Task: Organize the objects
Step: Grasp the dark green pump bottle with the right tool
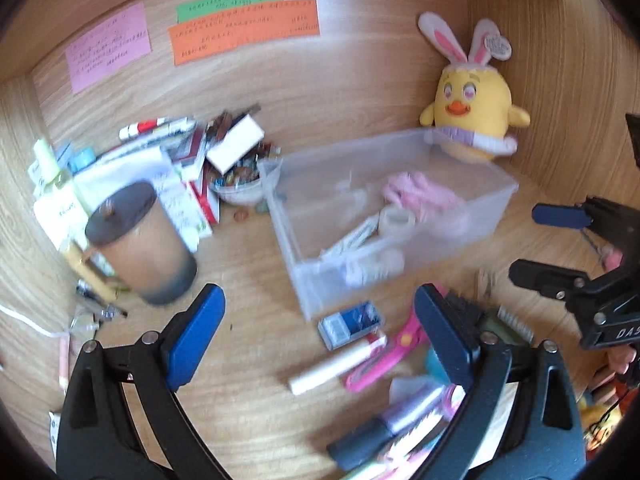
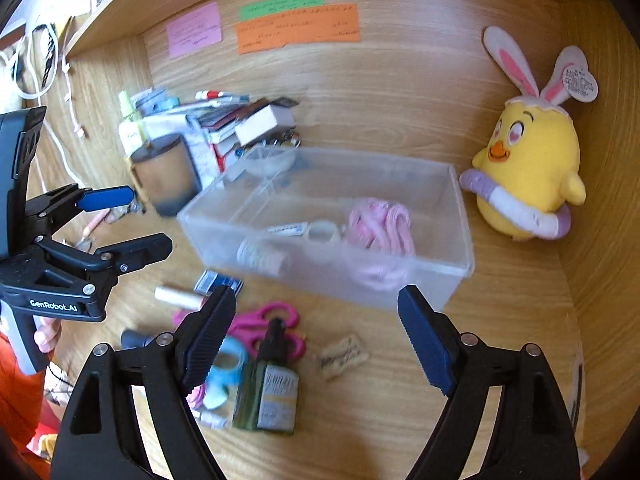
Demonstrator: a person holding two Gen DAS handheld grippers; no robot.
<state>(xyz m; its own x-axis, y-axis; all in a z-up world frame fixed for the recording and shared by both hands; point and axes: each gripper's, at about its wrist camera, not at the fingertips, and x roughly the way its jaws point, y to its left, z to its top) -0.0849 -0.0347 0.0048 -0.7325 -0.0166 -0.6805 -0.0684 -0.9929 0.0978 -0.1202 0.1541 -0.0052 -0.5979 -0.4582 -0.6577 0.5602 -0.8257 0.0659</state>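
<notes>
Currently left gripper (image 1: 320, 340) and right gripper (image 2: 316, 336) both spread wide, holding nothing, near the clear bin (image 2: 460, 216) on the desk (image 2: 380, 400).

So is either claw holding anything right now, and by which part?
Nothing is held. The left claw and right claw are both open and empty, above the desk clutter.

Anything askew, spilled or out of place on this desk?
Yes. Loose items lie scattered on the wood in front of the clear plastic bin: pink scissors, a green spray bottle lying flat, a white tube. The stack of boxes and papers behind leans untidily.
</notes>
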